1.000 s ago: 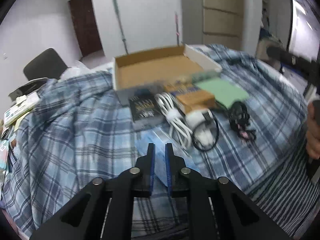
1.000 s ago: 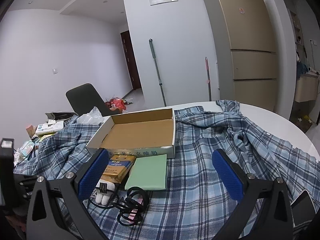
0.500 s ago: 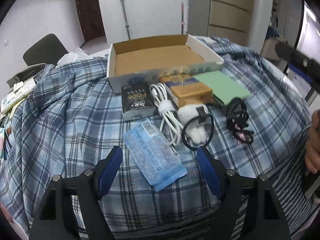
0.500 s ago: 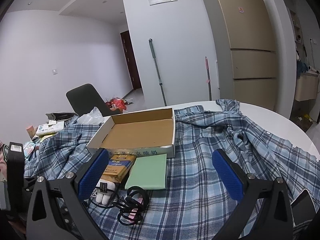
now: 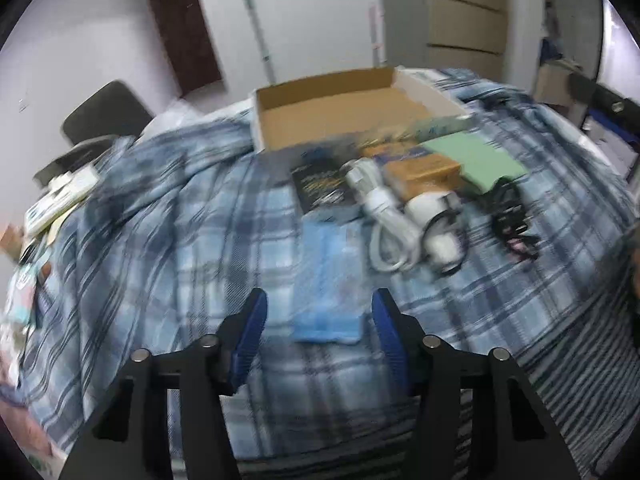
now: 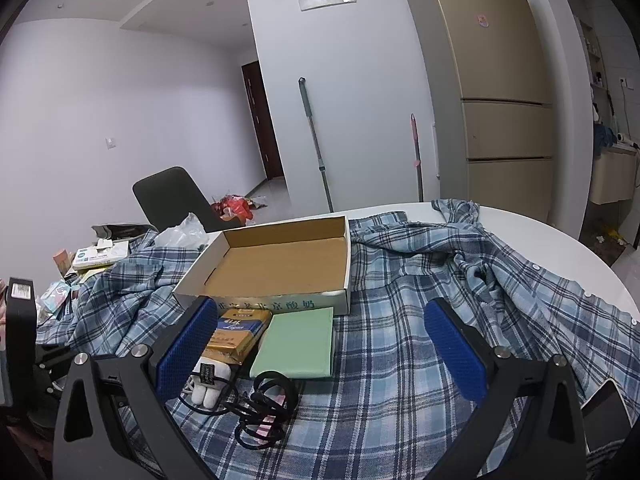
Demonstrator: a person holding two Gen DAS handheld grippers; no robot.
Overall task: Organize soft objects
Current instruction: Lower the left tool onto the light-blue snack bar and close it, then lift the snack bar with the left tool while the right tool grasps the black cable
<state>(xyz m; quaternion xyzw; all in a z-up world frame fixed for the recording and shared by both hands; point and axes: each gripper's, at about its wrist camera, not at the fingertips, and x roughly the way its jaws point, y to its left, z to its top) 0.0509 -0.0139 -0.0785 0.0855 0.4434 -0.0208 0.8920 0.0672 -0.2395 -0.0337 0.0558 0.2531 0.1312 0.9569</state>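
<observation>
Since a moment ago the left gripper (image 5: pixel 318 320) has been narrowing its fingers around one blue packet (image 5: pixel 328 280) lying on the plaid-covered surface (image 5: pixel 168 264), pads not touching. Right gripper (image 6: pixel 320 344) tilts downward, fingers wide, before one cardboard box (image 6: pixel 280 264).

Your left wrist view smeared by motion, blue packet (image 5: pixel 326 280) print unreadable, black box (image 5: pixel 322 184) label blurred, white charger (image 6: pixel 208 384) half hidden behind your right gripper's finger (image 6: pixel 186 348) — phone (image 6: pixel 606 412) cut off at the frame's edge.
</observation>
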